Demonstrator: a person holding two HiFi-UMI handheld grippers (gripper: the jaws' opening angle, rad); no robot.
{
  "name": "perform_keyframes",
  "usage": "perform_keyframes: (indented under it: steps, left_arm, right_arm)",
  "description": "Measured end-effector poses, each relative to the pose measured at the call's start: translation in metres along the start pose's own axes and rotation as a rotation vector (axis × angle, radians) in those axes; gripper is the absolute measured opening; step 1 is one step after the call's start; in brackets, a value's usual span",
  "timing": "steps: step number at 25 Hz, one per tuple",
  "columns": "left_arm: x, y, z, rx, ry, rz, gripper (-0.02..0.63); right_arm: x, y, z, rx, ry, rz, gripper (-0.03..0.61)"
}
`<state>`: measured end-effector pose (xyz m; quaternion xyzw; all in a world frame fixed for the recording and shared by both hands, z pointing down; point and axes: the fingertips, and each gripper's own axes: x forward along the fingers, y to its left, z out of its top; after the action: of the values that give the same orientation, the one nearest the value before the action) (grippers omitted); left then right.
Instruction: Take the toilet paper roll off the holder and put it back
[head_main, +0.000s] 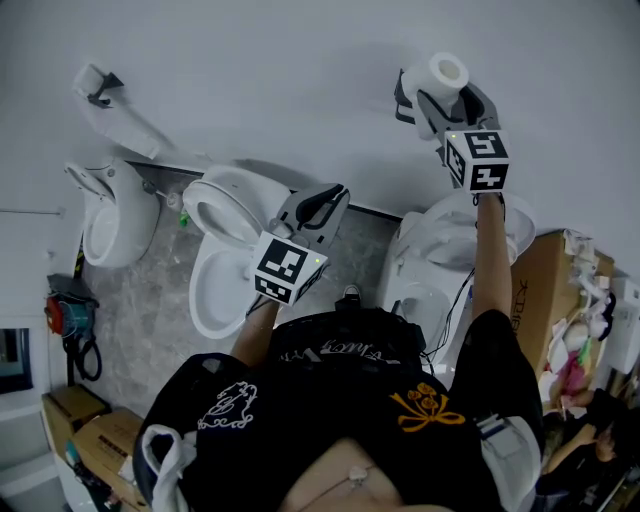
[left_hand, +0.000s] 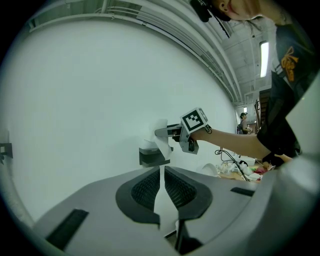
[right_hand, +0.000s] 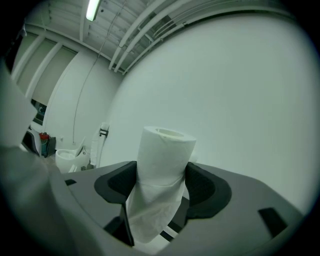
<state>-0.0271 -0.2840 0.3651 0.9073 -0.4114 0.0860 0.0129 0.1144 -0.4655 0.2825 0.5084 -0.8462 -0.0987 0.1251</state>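
My right fingers (right_hand: 117, 181) clamped on white toilet paper roll (right_hand: 164, 155), axis upright; grey wall holder (left_hand: 151, 158) just below roll. Left fingers (left_hand: 143, 190) together, empty, farther off.

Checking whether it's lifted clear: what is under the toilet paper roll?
The grey holder sits just below the toilet paper roll, held by the right gripper. Its hanging tail covers part of the holder.

My head view looks steeply down; both gripper views sight along their jaws at the same white wall (right_hand: 240, 75), the left one catching the right gripper (left_hand: 165, 134).
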Motion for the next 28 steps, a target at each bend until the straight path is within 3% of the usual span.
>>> perform_keyframes:
  steps: [6, 11, 28]
  left_arm:
    - [-0.003, -0.010, -0.004, 0.000, 0.000, -0.016, 0.040]
    - [-0.006, -0.018, -0.004, -0.004, -0.003, -0.033, 0.040]
    - [-0.023, -0.026, -0.023, -0.014, 0.025, -0.068, 0.040]
  right_arm:
    - [-0.043, 0.026, 0.015, 0.021, -0.059, 0.021, 0.316]
    - [-0.076, 0.053, 0.010, 0.036, -0.052, 0.032, 0.316]
    - [-0.133, 0.150, -0.088, 0.232, 0.115, 0.026, 0.316]
